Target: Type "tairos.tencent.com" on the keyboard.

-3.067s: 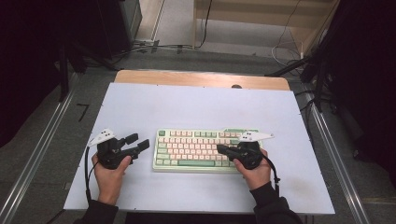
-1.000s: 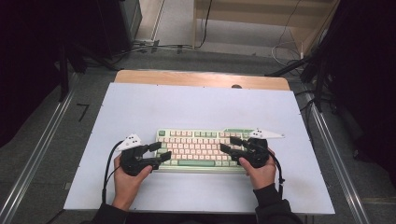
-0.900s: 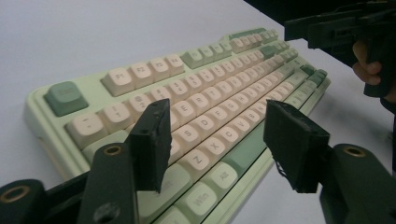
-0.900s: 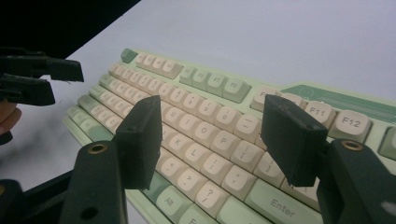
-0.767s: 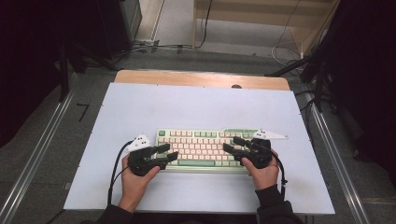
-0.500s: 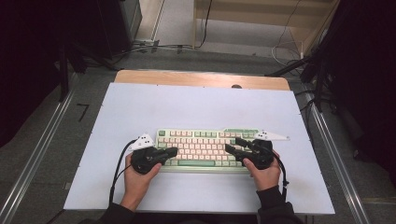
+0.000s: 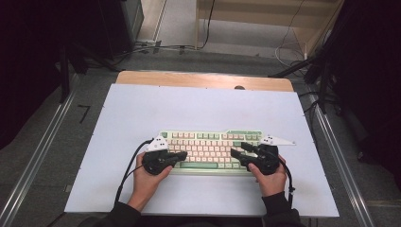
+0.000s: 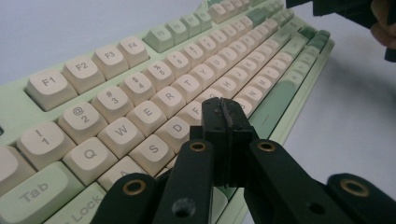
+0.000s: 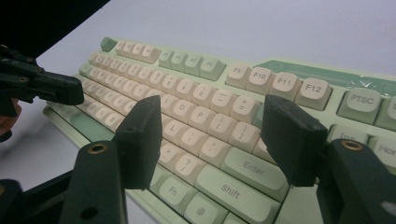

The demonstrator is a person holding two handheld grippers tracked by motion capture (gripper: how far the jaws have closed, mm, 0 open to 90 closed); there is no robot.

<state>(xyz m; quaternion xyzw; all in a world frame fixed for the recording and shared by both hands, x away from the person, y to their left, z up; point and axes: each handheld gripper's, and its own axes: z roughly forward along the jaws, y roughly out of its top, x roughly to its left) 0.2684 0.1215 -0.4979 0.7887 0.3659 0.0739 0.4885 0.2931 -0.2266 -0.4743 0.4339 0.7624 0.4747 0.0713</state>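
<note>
A pale green keyboard [image 7: 210, 146] with cream keys lies across the near middle of the white table [image 7: 198, 109]. My left gripper [image 7: 183, 155] hovers low over its left end, jaws shut flat against each other with nothing between them. In the left gripper view the closed tips [image 8: 223, 109] sit just above the D and F keys of the keyboard [image 8: 140, 93]. My right gripper [image 7: 239, 149] stands open over the right end. In the right gripper view its gap [image 9: 212, 126] frames the keys near Enter on the keyboard [image 9: 196, 107], and the pads touch nothing.
A strip of bare wood [image 7: 203, 80] runs along the table's far edge. Metal rails [image 7: 42, 151] flank the table on both sides, and cables [image 7: 156, 47] lie on the floor behind it. Each gripper trails a black cable [image 7: 126, 175] toward the person.
The left hand has slid right, onto the keyboard's left end, and its jaws have gone from open to shut. The right gripper has stayed put, still open.
</note>
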